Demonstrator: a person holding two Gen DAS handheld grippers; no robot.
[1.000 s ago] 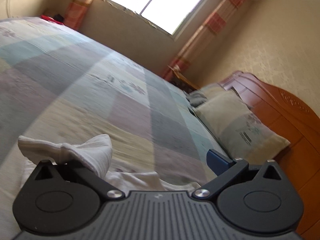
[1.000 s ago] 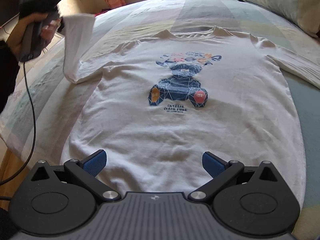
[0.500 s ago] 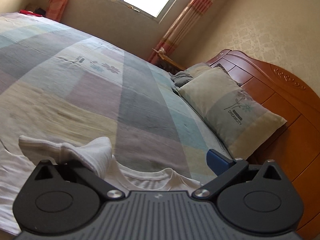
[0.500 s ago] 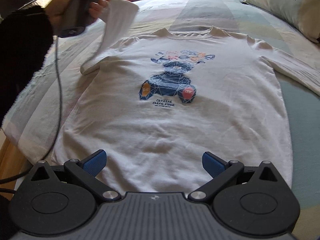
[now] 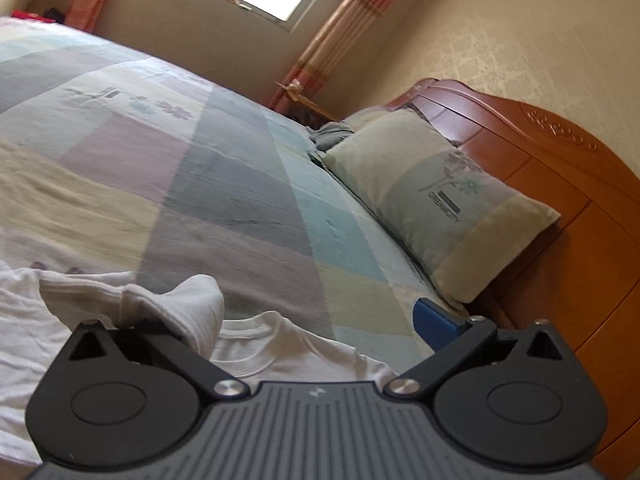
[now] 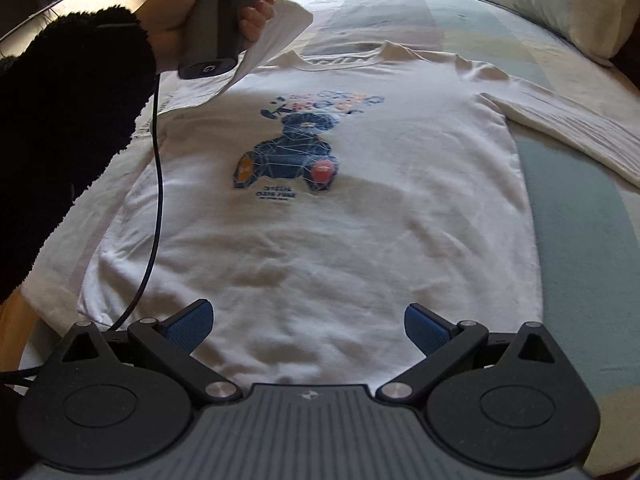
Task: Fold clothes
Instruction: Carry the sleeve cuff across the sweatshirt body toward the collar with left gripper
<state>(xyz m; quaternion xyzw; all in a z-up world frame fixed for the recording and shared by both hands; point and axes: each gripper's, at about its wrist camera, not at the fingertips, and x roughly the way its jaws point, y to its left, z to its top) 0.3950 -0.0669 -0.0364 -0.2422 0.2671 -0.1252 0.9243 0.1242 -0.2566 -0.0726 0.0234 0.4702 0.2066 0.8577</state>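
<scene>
A white long-sleeved shirt (image 6: 320,240) with a blue bear print lies face up on the bed. Its left sleeve (image 6: 276,36) is lifted and hangs over the shoulder area beside the collar. In the left wrist view the ribbed cuff (image 5: 172,304) drapes over my left gripper's (image 5: 316,320) left finger and hides it. The jaws stand wide apart. A hand grips the left gripper's handle (image 6: 212,32). The other sleeve (image 6: 568,128) lies flat, stretched to the right. My right gripper (image 6: 308,320) hovers open above the hem, holding nothing.
The patchwork bedspread (image 5: 200,160) runs to a pillow (image 5: 440,200) and a wooden headboard (image 5: 580,220). A black cable (image 6: 158,200) hangs from the left gripper across the shirt's left side. A black fleece sleeve (image 6: 60,120) fills the left. The bed's edge is at the lower left.
The left gripper has carried the sleeve from beside the bed's left edge inward, over the shirt's shoulder near the collar. The right gripper has stayed above the hem.
</scene>
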